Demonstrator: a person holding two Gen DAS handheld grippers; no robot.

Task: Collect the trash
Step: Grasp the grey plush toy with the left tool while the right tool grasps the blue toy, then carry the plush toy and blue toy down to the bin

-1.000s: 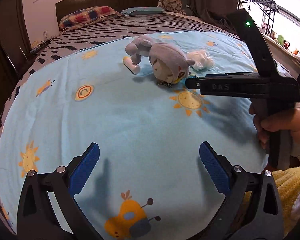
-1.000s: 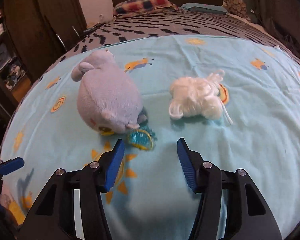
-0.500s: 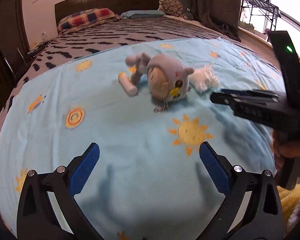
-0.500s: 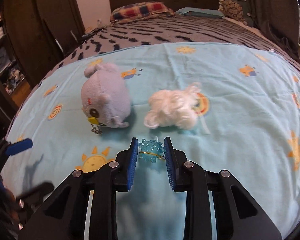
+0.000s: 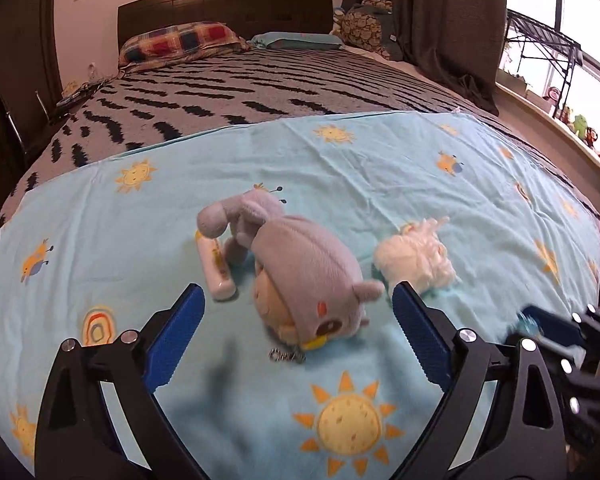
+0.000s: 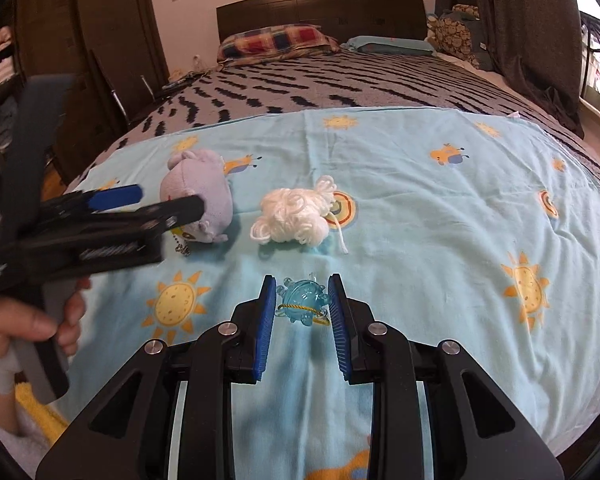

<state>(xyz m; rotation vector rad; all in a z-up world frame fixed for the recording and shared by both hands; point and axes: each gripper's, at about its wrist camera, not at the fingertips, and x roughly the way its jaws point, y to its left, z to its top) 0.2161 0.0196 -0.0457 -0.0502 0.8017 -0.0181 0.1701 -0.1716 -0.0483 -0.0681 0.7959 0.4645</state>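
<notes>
The right tool (image 6: pixel 302 312) has pinched the spiky translucent blue plastic ball (image 6: pixel 303 300) and lifted; its rounded shell could squirt free. The left tool (image 5: pixel 296 336) (spread, closing slightly) nears the grey plush doll (image 5: pixel 304 276); no trash, I judge.

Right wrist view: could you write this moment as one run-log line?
right gripper: shut on blue spiky ball | left gripper: jaws closing, nothing gripped, plush toy ahead

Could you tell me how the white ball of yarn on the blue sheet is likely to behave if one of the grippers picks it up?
The white yarn ball looks soft and loosely wound, so it would probably squash between the jaws. It seems light. Its loose strand trails on the blue sheet, so it may dangle or unwind.
</notes>
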